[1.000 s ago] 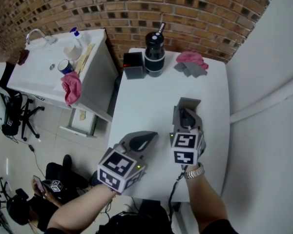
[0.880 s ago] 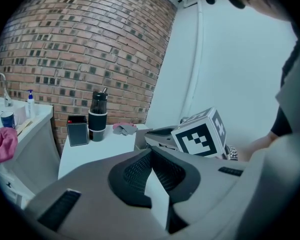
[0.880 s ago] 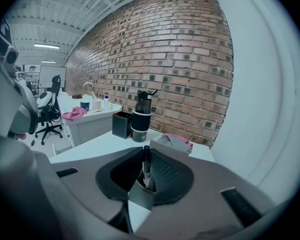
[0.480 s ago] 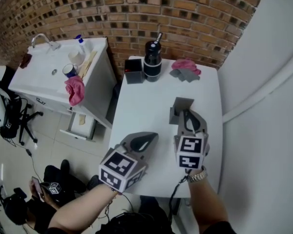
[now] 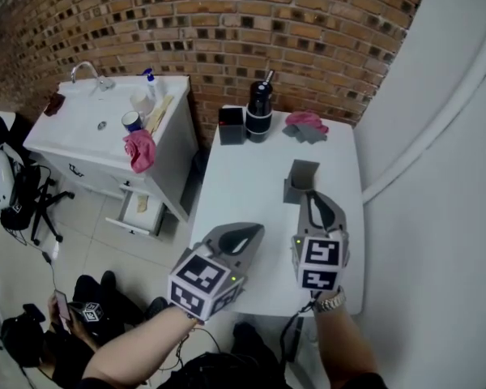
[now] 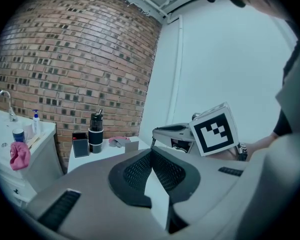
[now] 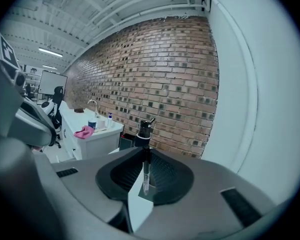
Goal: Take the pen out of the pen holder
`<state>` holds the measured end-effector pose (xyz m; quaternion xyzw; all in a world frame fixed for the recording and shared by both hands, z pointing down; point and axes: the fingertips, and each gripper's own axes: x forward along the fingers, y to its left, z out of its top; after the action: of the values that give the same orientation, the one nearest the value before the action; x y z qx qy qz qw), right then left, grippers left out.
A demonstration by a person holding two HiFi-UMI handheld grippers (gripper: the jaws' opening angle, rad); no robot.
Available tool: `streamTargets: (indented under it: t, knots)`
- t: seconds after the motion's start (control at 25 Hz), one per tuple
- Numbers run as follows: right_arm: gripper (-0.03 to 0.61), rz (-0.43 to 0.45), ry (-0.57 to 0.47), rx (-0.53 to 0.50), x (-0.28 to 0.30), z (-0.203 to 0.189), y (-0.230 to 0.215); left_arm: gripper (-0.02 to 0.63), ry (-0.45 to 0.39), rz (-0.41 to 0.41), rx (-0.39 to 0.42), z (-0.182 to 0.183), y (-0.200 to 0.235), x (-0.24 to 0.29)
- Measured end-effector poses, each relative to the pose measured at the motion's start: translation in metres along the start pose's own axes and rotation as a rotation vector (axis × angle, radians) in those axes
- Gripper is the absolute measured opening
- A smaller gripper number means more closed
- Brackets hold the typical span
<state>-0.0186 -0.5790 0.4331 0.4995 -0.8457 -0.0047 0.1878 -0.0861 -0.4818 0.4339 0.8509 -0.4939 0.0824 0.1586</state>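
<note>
The step in hand was the lift-out. The right hand-held gripper [image 7: 145, 153] kept its jaws narrow on the pen [image 7: 146, 173], which stood upright between the pads with its clear tip pointing down. In the head view this gripper hung just above the grey pen holder [image 5: 301, 181] on the white desk [image 5: 251, 177], so I judged the pen to be out of it, or nearly so. The next move probably called for a straight rise until the tip was clear of the rim, then a carry aside with the grip kept firm. The left hand-held gripper [image 6: 151, 153] had its jaws together on nothing.

Counted:
- one pen
- one pen holder
- two hand-held grippers
- one black bottle [image 5: 259, 112]
- one small black box [image 5: 231, 126]
- one pink and grey cloth [image 5: 306, 124]
</note>
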Motion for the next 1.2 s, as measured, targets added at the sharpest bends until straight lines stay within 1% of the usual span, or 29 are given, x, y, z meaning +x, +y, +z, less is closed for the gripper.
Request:
streamTargets:
  t: [0.24,0.76,1.04,1.2]
  knots:
    - [0.058,-0.004,-0.036,0.004,-0.065,0.008,0.031,0.003,-0.041,-0.009,0.031,-0.003,-0.031,-0.057]
    - [0.058,-0.037,-0.102,0.009,-0.219,-0.001,0.103,0.003,-0.108,-0.046,0.112,-0.027,-0.114,-0.187]
    - [0.058,-0.048,-0.133,-0.013,-0.282,0.002,0.136,0.003,-0.144,-0.064,0.142,-0.038,-0.142,-0.243]
    - [0.057,-0.045,-0.145,-0.011,-0.312,0.004,0.154,0.003,-0.159,-0.068,0.137,-0.043,-0.156,-0.271]
